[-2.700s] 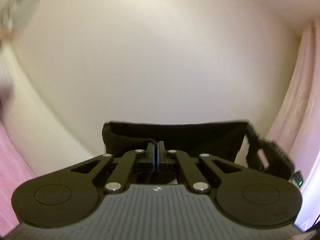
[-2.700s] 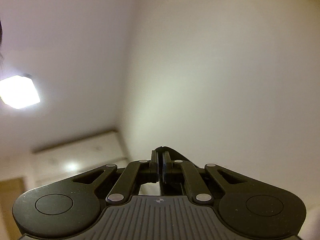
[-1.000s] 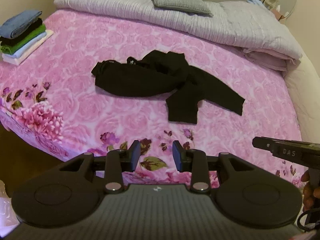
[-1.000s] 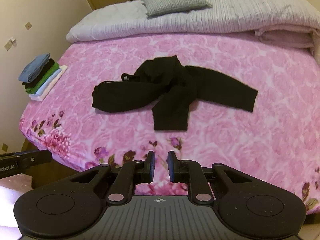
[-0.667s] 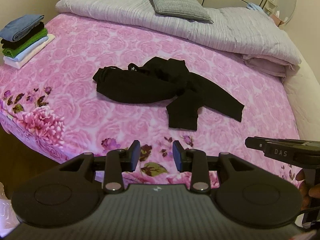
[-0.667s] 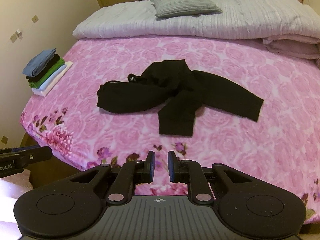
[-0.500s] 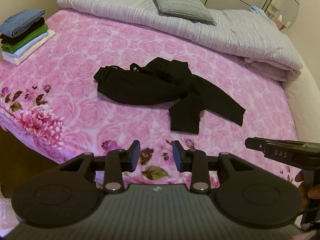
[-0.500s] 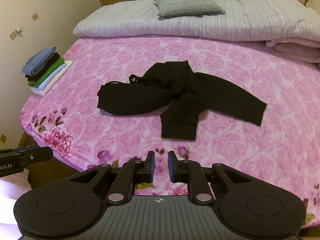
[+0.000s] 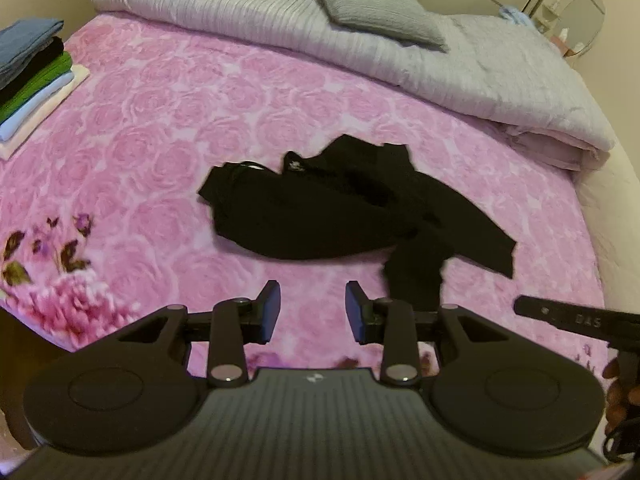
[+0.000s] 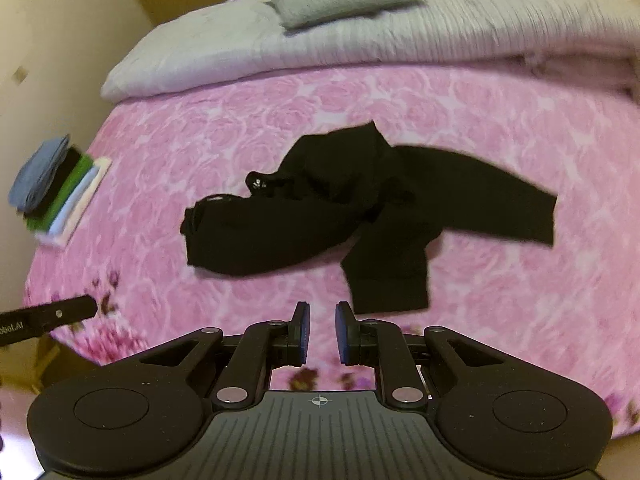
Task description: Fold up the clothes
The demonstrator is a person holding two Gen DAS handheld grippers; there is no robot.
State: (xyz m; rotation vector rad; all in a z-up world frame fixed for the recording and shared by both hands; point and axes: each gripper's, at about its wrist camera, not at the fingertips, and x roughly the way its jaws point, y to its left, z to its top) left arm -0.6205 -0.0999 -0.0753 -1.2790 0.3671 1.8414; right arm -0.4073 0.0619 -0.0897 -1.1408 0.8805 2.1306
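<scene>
A black long-sleeved garment [image 9: 340,208] lies crumpled on the pink rose-patterned bedspread [image 9: 160,128], with one sleeve stretched to the right and one toward me. It also shows in the right wrist view [image 10: 352,208]. My left gripper [image 9: 313,310] is open and empty, above the bed's near part, short of the garment. My right gripper [image 10: 322,334] is open by a narrow gap and empty, just short of the near sleeve's cuff [image 10: 390,294]. The right gripper's edge shows in the left wrist view [image 9: 576,320].
A stack of folded clothes [image 9: 28,68] sits at the bed's left edge, also in the right wrist view [image 10: 56,188]. A grey duvet [image 9: 480,64] and a grey pillow [image 9: 376,12] lie across the head of the bed. A round mirror [image 9: 584,24] stands at the far right.
Both grippers were shut on black cloth and pointed up at the wall and ceiling; now both are open and empty, facing the bed. Over the last second both have moved closer to the garment.
</scene>
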